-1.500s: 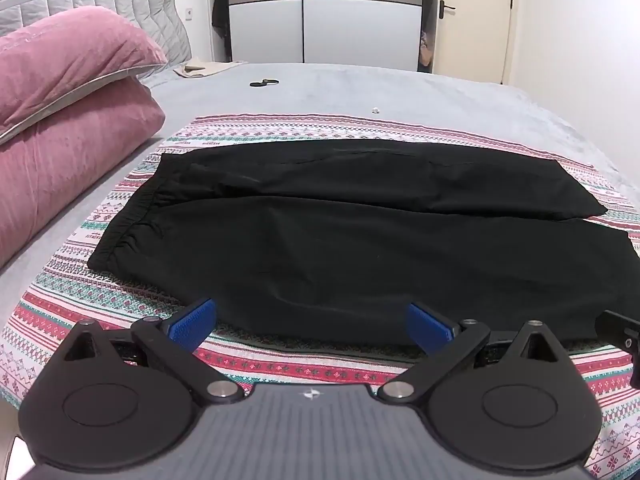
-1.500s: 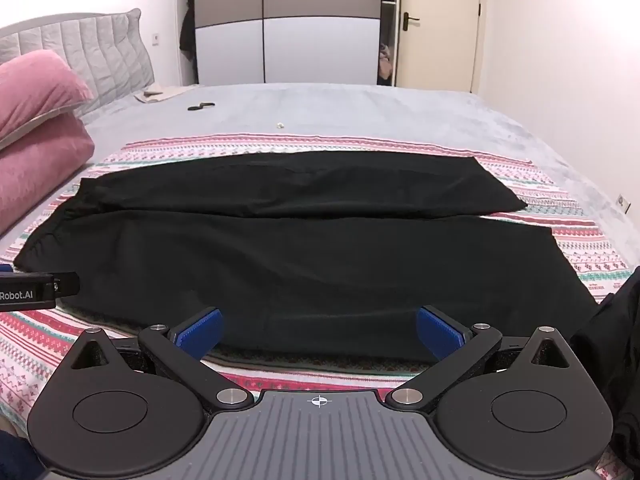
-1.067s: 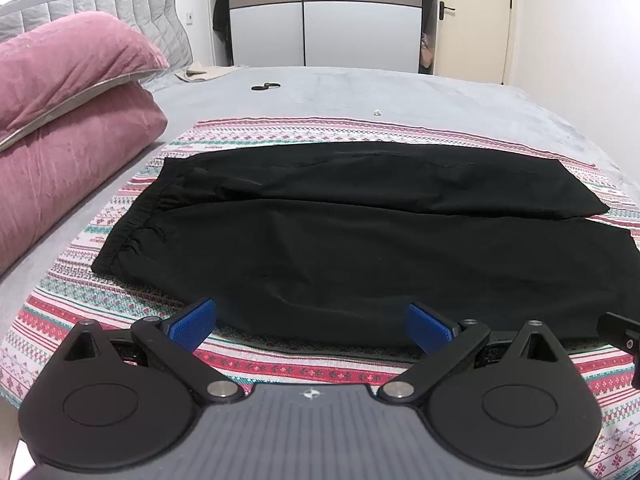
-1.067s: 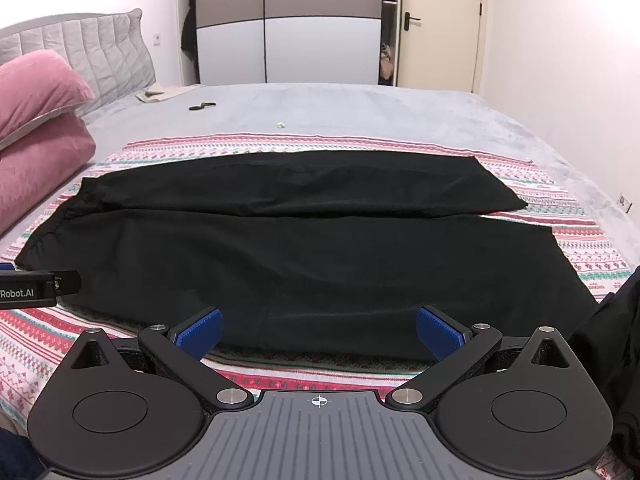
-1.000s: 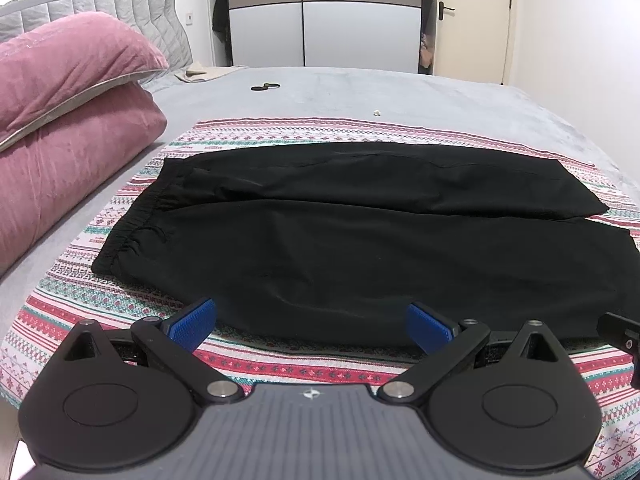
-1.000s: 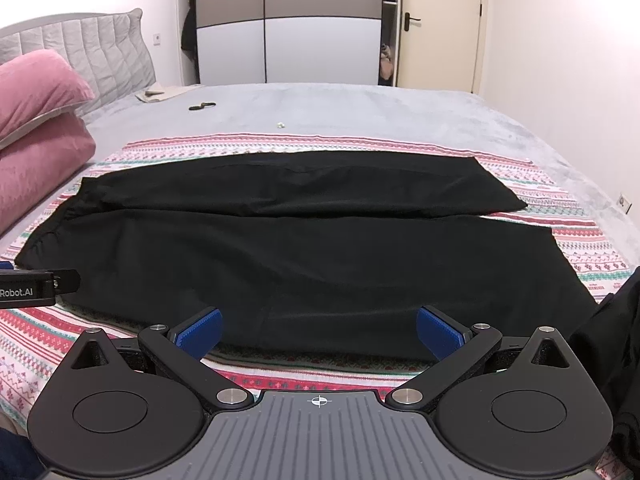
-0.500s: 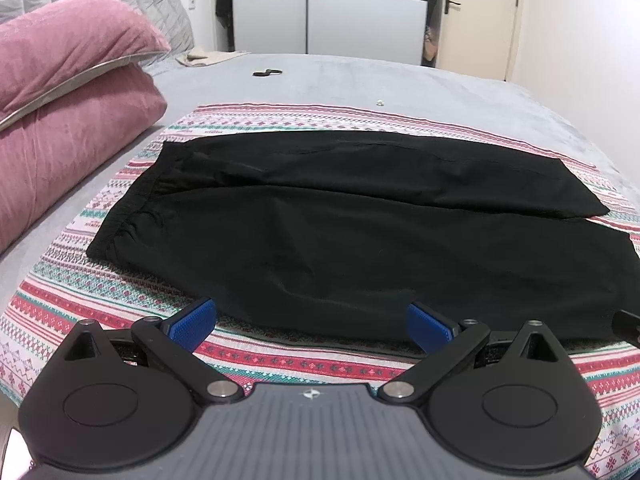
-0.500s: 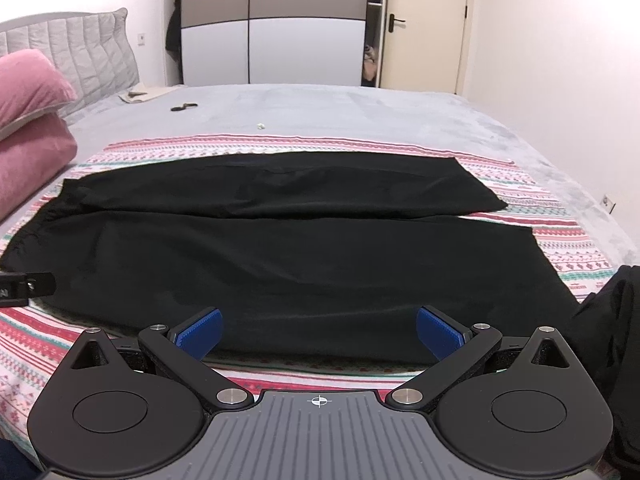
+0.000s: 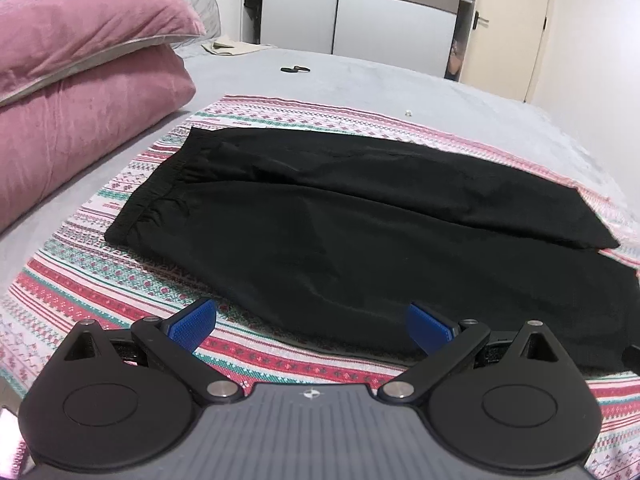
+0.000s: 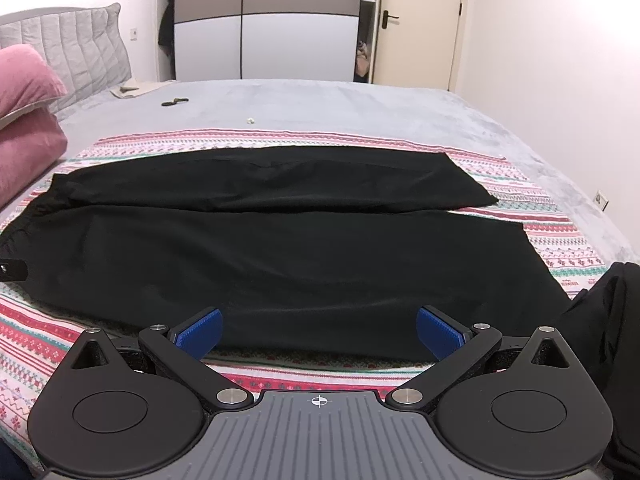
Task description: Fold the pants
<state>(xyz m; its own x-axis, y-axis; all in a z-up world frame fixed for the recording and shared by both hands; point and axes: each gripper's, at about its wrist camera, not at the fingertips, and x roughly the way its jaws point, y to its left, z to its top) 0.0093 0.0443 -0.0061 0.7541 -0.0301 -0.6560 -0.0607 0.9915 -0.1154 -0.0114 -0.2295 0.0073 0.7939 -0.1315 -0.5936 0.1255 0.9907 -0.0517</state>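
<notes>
Folding has barely begun: the pants [image 10: 280, 248] lie flat, both legs side by side, on the blanket [image 10: 560, 240], with left gripper [image 9: 312, 324] and right gripper [image 10: 318, 330] fingers apart, holding nothing.

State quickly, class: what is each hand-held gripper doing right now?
Left hand-held gripper: open, holding nothing, above the black pants.
Right hand-held gripper: open, holding nothing.
</notes>
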